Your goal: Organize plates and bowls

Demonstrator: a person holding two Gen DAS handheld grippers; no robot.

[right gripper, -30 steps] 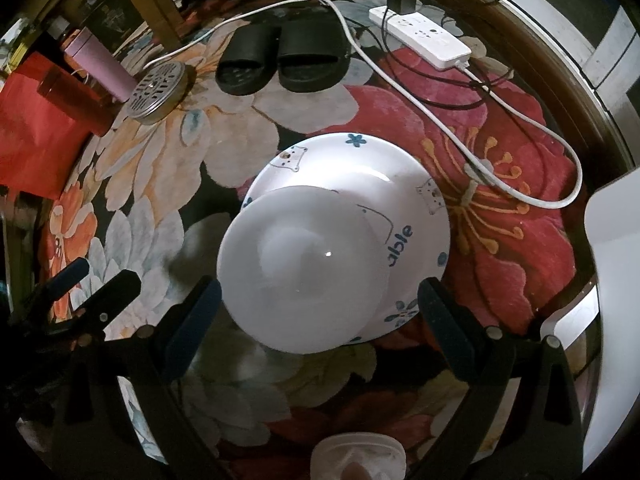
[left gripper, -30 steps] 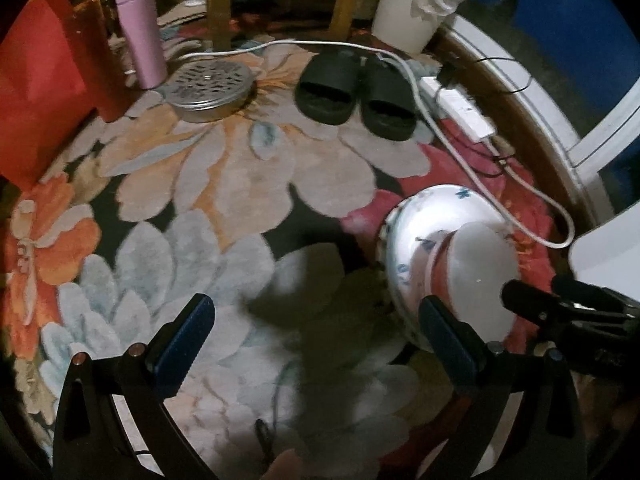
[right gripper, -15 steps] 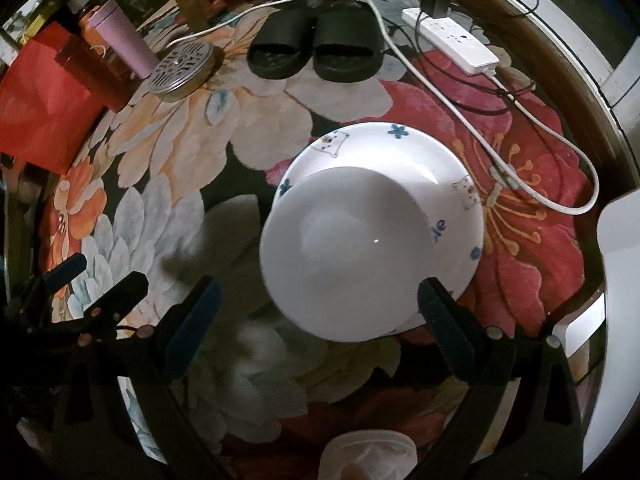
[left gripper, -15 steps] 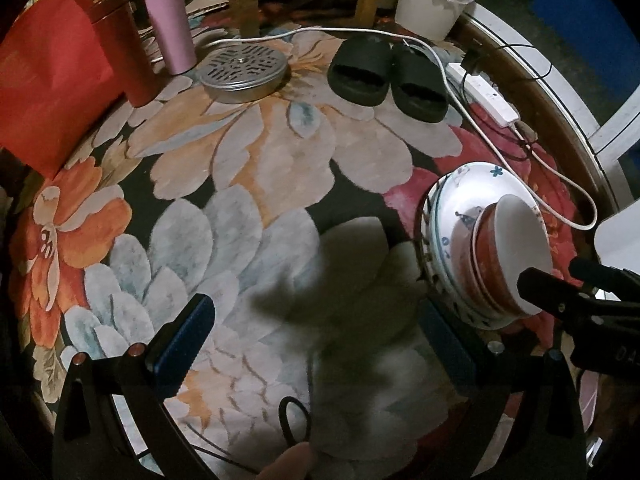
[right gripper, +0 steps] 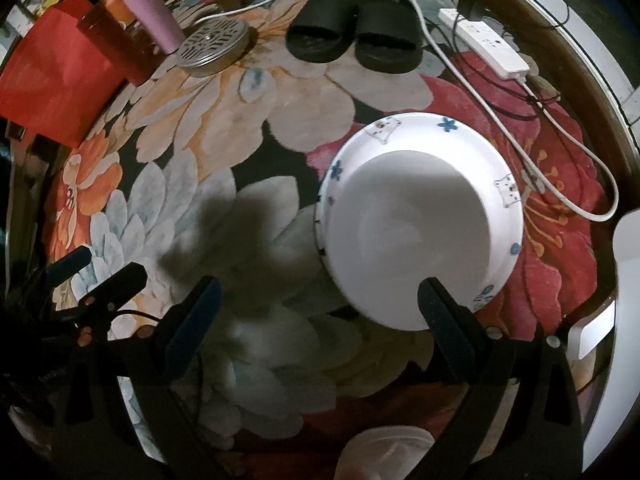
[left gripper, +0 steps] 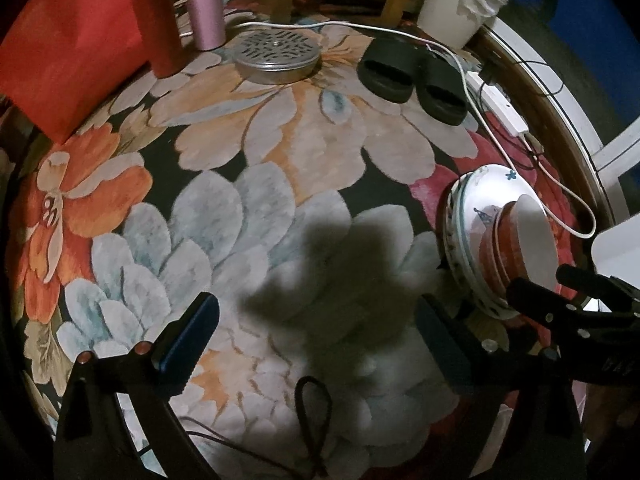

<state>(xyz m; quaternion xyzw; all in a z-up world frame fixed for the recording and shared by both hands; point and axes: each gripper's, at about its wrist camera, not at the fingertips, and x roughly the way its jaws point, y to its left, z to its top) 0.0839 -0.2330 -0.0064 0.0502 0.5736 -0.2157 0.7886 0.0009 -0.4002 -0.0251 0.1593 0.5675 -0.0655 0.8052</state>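
A stack of white plates with blue prints (left gripper: 476, 208) (right gripper: 444, 136) lies on the floral rug. On it sit stacked bowls, red-orange outside and white inside (left gripper: 520, 240) (right gripper: 412, 236). My left gripper (left gripper: 316, 340) is open and empty over the rug, left of the stack. My right gripper (right gripper: 320, 316) is open and empty, above the rug at the near left edge of the stack; it also shows in the left wrist view (left gripper: 568, 296).
Black slippers (right gripper: 352, 36), a perforated metal lid (left gripper: 278, 54), a pink tumbler (left gripper: 204, 4), a red bag (left gripper: 68, 40), a power strip (right gripper: 488, 42) with a white cable (right gripper: 560, 184), and a white bucket (left gripper: 460, 4) ring the rug.
Both grippers have drawn back and shifted left, away from the stack. The stack now sits further right in both views. The stack itself has not moved.
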